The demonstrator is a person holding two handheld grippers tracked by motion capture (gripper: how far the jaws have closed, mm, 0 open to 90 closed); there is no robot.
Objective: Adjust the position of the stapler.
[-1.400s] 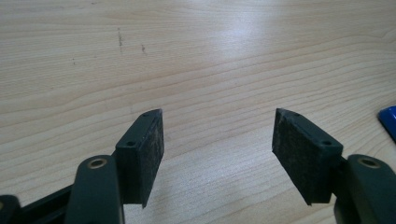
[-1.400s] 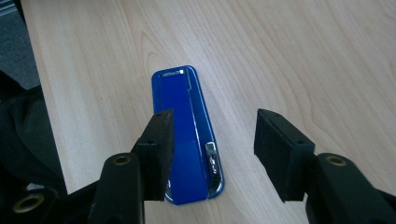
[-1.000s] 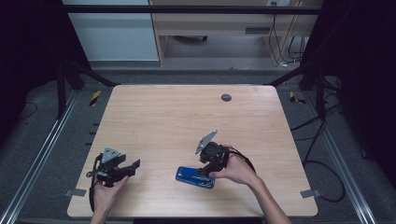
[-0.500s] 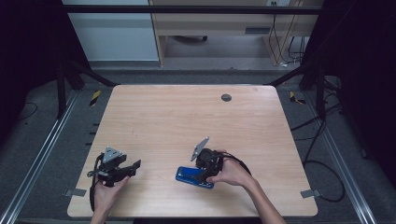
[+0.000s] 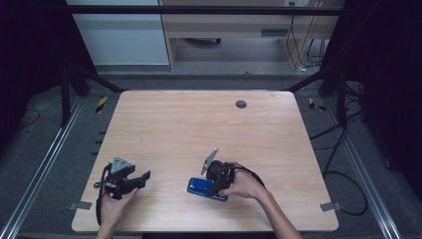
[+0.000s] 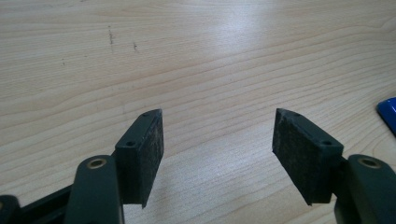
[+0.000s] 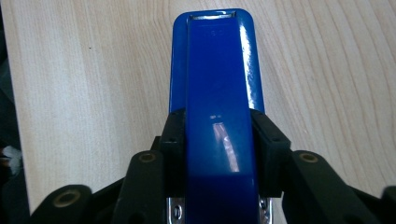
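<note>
A glossy blue stapler [image 5: 200,186] lies flat on the wooden table [image 5: 199,129] near its front edge, right of centre. My right gripper [image 5: 213,186] is shut on it: in the right gripper view both black jaws press against the sides of the stapler [image 7: 217,70], at about the middle of its length, and the right gripper [image 7: 218,135] sits low over it. My left gripper [image 5: 143,178] rests at the front left, well apart from the stapler. In the left gripper view the left gripper [image 6: 218,140] stands open over bare wood, with a blue corner of the stapler [image 6: 387,114] at the right edge.
A small dark round grommet [image 5: 241,104] sits in the table's far side. Metal frame rails [image 5: 45,164] run along both sides of the table. A black cable [image 5: 343,174] loops on the floor to the right.
My right gripper has come down and slightly left onto the stapler and now grips its sides. The stapler and the left gripper have stayed in place.
</note>
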